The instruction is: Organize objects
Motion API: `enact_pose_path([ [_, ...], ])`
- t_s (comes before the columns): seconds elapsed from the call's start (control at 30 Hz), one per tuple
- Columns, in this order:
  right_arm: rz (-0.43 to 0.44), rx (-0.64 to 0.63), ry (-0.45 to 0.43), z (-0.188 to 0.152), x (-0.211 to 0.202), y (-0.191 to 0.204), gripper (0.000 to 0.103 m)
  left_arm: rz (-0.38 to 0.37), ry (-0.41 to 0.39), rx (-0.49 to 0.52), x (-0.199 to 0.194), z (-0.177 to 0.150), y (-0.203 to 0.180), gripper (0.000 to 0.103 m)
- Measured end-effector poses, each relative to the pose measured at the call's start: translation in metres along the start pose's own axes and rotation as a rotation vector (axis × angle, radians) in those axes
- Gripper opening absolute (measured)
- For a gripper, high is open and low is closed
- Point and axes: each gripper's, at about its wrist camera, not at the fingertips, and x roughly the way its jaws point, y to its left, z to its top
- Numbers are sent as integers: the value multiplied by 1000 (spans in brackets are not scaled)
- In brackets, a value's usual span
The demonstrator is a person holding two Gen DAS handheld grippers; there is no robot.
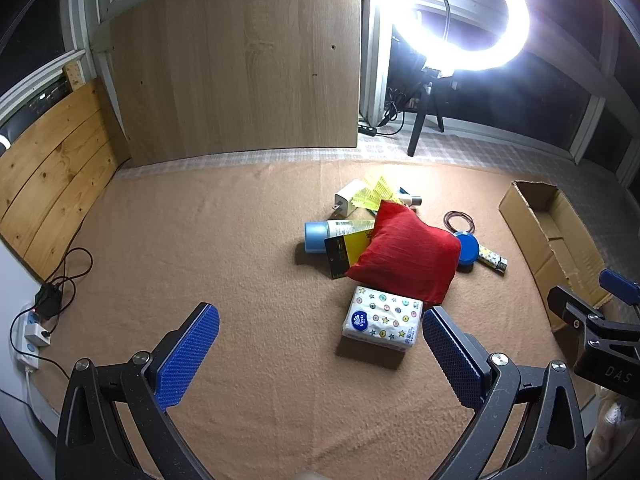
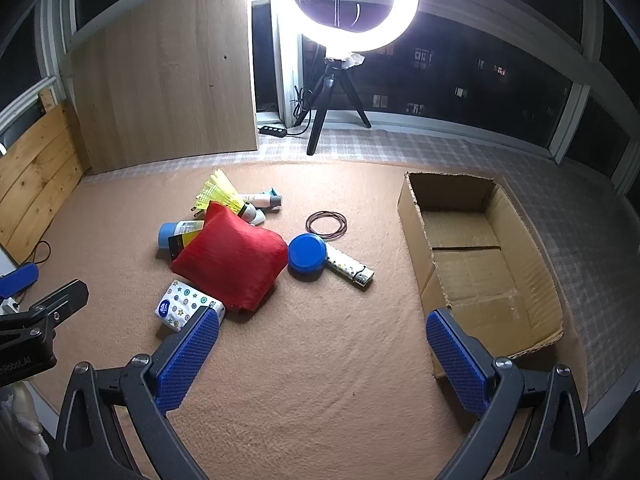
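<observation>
A pile lies on the tan blanket: a red pillow (image 1: 406,254) (image 2: 234,256), a patterned tissue pack (image 1: 383,318) (image 2: 185,306), a blue-capped bottle (image 1: 320,236) (image 2: 176,232), a yellow shuttlecock (image 1: 374,192) (image 2: 220,192), a blue round lid (image 1: 467,249) (image 2: 307,255), a patterned lighter (image 1: 494,259) (image 2: 350,268), a thin band ring (image 1: 459,222) (image 2: 326,224) and a white charger (image 1: 346,200). An open cardboard box (image 2: 476,264) (image 1: 552,236) lies to the right. My left gripper (image 1: 320,354) is open and empty, short of the tissue pack. My right gripper (image 2: 322,354) is open and empty, left of the box.
A ring light on a tripod (image 2: 340,92) (image 1: 426,116) stands behind the blanket. A wooden panel (image 1: 240,64) leans at the back, wood planks (image 1: 52,176) at the left. A power strip with cables (image 1: 38,320) lies at the left edge.
</observation>
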Motion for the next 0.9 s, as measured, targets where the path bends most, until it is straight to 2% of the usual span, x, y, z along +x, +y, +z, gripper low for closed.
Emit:
enact_pose_path([
  [0.9,3,35,46,0,21,-5,102,6,27,5,22,4,1,103],
])
